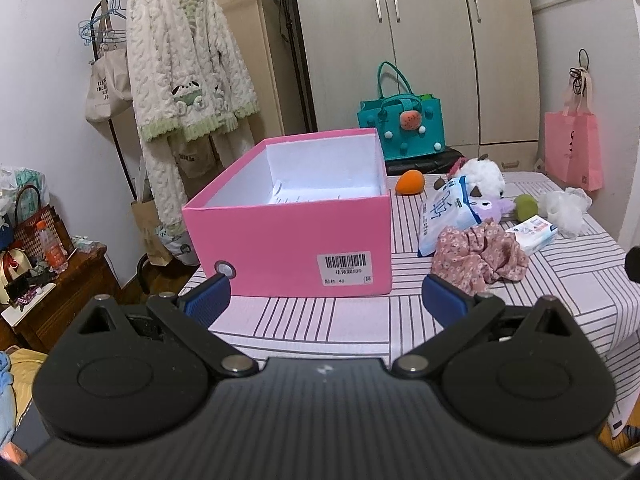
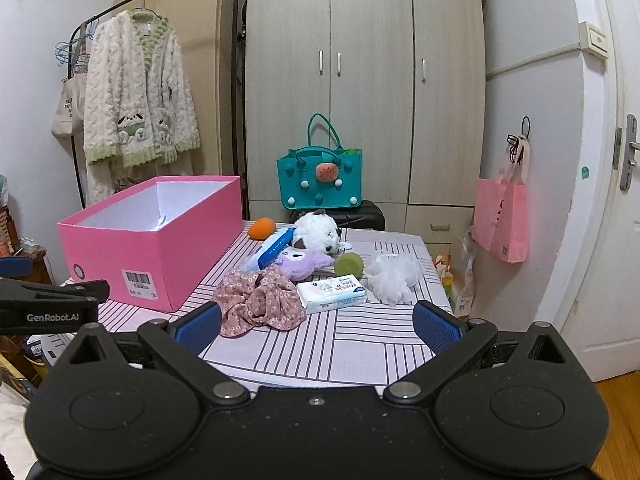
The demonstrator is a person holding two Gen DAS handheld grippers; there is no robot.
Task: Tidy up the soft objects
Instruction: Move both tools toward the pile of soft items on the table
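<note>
"GenRobot.AI" printed on left gripper arm. Barcode label on pink box front, "40" legible.

Striped table, pink box, scrunchie

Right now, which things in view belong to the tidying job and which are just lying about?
Job:
pink box
floral scrunchie
purple plush
white plush
white mesh puff
green sponge
orange sponge
tissue pack

Lying about:
teal felt bag
pink tote
hanging robe
</note>
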